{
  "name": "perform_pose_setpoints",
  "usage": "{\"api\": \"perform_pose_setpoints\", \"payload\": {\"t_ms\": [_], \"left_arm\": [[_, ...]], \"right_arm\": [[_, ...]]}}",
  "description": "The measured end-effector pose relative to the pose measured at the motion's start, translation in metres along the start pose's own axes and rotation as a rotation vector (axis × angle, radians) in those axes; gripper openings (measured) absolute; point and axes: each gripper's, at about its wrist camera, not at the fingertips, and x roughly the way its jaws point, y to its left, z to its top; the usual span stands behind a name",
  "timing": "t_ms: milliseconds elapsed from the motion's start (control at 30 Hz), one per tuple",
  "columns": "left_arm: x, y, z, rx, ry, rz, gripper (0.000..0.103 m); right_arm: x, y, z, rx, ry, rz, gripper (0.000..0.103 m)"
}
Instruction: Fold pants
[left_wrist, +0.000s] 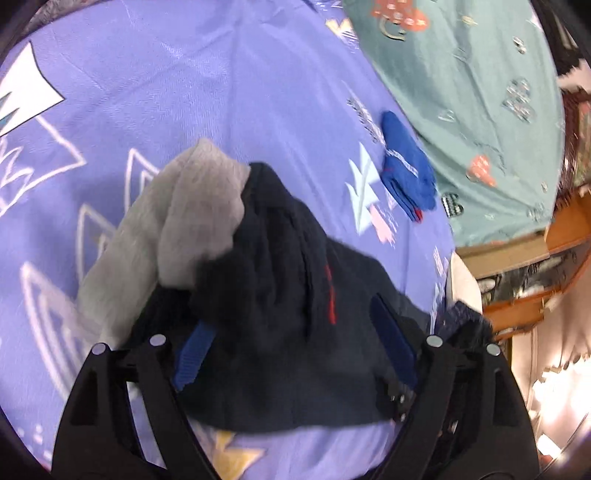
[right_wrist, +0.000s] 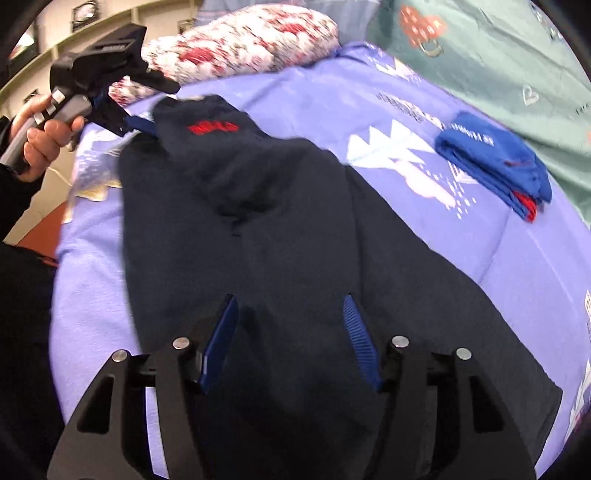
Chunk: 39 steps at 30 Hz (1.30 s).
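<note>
The dark navy pants (right_wrist: 280, 236) lie spread on a purple bedsheet (right_wrist: 517, 258); a red embroidered mark (right_wrist: 212, 127) shows near one end. In the left wrist view the navy pants (left_wrist: 288, 314) lie bunched, with grey fabric (left_wrist: 177, 229) beside them. My left gripper (left_wrist: 291, 343) is open, its blue pads on either side of the cloth; it also shows in the right wrist view (right_wrist: 129, 122) at the pants' far end. My right gripper (right_wrist: 290, 325) is open above the near end of the pants.
A folded blue garment (right_wrist: 495, 158) (left_wrist: 404, 166) lies on the sheet to the right. A teal blanket (right_wrist: 498, 55) covers the far right. A red-and-white knitted blanket (right_wrist: 243, 40) lies at the back. A wooden bedside edge (left_wrist: 524, 251) is at the right.
</note>
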Motion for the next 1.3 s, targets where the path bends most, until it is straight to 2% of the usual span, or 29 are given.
{"api": "perform_pose_setpoints", "payload": {"t_ms": [33,67,100,133,167,200,333,467,500,533,567,600,633,700,733,800,833,867,900,933,967,1067,1133,1233,1300], "left_arm": [[0.003,0.001,0.004,-0.014,-0.005,-0.002,0.076],[0.005,0.001,0.008,-0.022,-0.014,-0.009,0.052],[0.006,0.001,0.013,-0.023,-0.014,-0.028,0.027],[0.008,0.002,0.015,-0.03,-0.006,-0.056,0.009],[0.003,0.0,0.016,-0.031,-0.024,-0.066,0.009],[-0.001,-0.004,0.017,-0.019,-0.04,-0.067,0.009],[-0.025,-0.029,0.012,0.045,-0.078,-0.139,0.009],[-0.042,-0.048,0.006,0.087,-0.101,-0.164,0.009],[-0.045,-0.052,0.006,0.093,-0.104,-0.166,0.009],[-0.045,-0.054,0.007,0.094,-0.105,-0.167,0.009],[-0.047,-0.055,0.008,0.094,-0.105,-0.17,0.009],[-0.047,-0.056,0.009,0.091,-0.106,-0.171,0.009],[-0.047,-0.057,0.01,0.089,-0.107,-0.173,0.009],[-0.047,-0.061,0.014,0.087,-0.108,-0.176,0.009],[-0.047,-0.06,0.015,0.089,-0.107,-0.178,0.009],[-0.048,-0.062,0.016,0.093,-0.108,-0.185,0.009],[-0.049,-0.062,0.016,0.095,-0.11,-0.187,0.009],[-0.05,-0.063,0.017,0.097,-0.112,-0.189,0.009],[-0.051,-0.061,0.017,0.097,-0.113,-0.193,0.009],[-0.052,-0.059,0.017,0.096,-0.111,-0.196,0.009],[-0.052,-0.057,0.016,0.095,-0.11,-0.195,0.009],[-0.052,-0.048,0.012,0.101,-0.089,-0.18,0.009],[-0.056,-0.041,0.006,0.121,-0.077,-0.159,0.009],[-0.064,-0.025,-0.006,0.161,-0.059,-0.115,0.009],[-0.063,-0.011,-0.014,0.19,-0.041,-0.065,0.01]], "right_arm": [[0.002,-0.003,0.0,0.013,0.011,-0.006,0.051],[0.003,-0.004,0.0,0.015,0.013,-0.018,0.038],[0.004,-0.005,0.0,0.015,0.021,-0.028,0.032],[0.004,-0.005,0.0,0.021,0.025,-0.026,0.017],[0.002,-0.009,0.0,0.039,0.016,-0.017,0.004],[-0.001,-0.011,0.0,0.051,0.003,-0.005,0.002],[-0.018,-0.019,0.002,0.089,-0.069,0.018,0.0],[-0.042,-0.007,0.005,0.066,-0.144,0.025,0.002],[-0.047,-0.003,0.006,0.055,-0.165,0.03,0.011],[-0.05,0.004,0.008,0.042,-0.179,0.032,0.044],[-0.052,0.013,0.009,0.023,-0.193,0.026,0.071],[-0.052,0.022,0.011,0.0,-0.209,0.007,0.077],[-0.05,0.03,0.012,-0.023,-0.211,-0.005,0.078],[-0.038,0.043,0.019,-0.06,-0.181,-0.039,0.078],[-0.026,0.049,0.023,-0.082,-0.159,-0.099,0.078],[-0.005,0.053,0.028,-0.103,-0.11,-0.148,0.078],[0.005,0.053,0.029,-0.108,-0.078,-0.168,0.075],[0.012,0.052,0.028,-0.108,-0.052,-0.186,0.056],[0.021,0.048,0.027,-0.104,-0.014,-0.215,0.041],[0.024,0.041,0.025,-0.083,0.014,-0.242,0.009],[0.021,0.03,0.022,-0.038,0.027,-0.242,0.004],[0.0,0.009,0.016,0.036,-0.024,-0.216,0.004],[-0.023,0.005,0.017,0.075,-0.069,-0.155,0.004],[-0.053,0.029,0.017,0.0,-0.099,-0.1,0.004],[-0.058,0.046,0.012,-0.049,-0.094,-0.036,0.004]]}}
